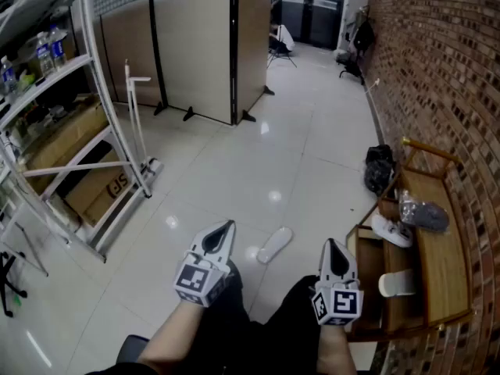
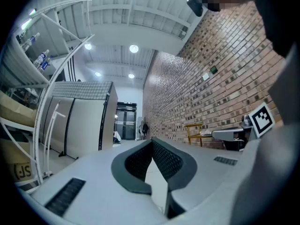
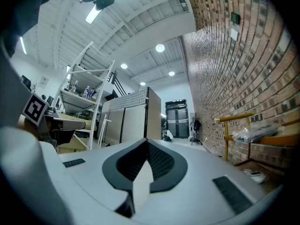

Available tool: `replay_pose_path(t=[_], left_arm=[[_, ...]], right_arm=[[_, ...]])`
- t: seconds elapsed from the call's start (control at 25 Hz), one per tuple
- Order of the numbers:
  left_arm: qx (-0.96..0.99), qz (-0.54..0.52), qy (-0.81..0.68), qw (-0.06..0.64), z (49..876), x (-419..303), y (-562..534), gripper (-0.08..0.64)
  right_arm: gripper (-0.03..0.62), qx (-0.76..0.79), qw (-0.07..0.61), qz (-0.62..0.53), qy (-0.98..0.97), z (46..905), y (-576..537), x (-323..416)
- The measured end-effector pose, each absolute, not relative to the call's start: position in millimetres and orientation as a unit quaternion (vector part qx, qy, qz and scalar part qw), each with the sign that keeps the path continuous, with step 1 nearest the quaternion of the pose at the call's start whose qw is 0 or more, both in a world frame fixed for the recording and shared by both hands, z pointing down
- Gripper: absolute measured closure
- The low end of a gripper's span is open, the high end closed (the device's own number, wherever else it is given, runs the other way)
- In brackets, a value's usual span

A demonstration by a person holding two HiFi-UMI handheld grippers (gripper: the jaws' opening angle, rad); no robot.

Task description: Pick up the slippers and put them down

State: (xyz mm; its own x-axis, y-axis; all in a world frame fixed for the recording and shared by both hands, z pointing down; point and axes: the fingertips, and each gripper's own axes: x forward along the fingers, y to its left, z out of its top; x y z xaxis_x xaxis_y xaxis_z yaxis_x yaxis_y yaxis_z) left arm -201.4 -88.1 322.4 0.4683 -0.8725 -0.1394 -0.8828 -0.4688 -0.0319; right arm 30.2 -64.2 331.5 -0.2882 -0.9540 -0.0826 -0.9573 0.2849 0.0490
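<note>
Left gripper (image 1: 226,229) jaws pressed tip to tip, gripping nothing; right gripper (image 1: 332,246) likewise closed, empty.

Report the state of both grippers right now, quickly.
Grey two-jaw left gripper: closed, jaw tips together, holding nothing.
Grey two-jaw right gripper: closed, jaw tips together, holding nothing.

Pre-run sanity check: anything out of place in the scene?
One white slipper lies alone, askew on the floor, while what looks like its mate sits on the wooden rack by the brick wall.
</note>
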Motion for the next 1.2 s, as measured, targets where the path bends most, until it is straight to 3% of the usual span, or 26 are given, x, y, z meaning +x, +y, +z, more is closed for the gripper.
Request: replay_pose_path(t=[0.56,1.2], left_arm=[[-0.871,0.050,0.486,0.051,320.7,-167.0,-95.4,0.557],[-0.911,0.051,0.407,0.051,319.9,-73.8,-99.4,0.557]], right_arm=[[0.583,-0.617,0.030,0.047,0.785,324.3,-53.4,62.0],[0.581,-0.684,0.016,0.053,0.727,324.2,-20.2,144.4]])
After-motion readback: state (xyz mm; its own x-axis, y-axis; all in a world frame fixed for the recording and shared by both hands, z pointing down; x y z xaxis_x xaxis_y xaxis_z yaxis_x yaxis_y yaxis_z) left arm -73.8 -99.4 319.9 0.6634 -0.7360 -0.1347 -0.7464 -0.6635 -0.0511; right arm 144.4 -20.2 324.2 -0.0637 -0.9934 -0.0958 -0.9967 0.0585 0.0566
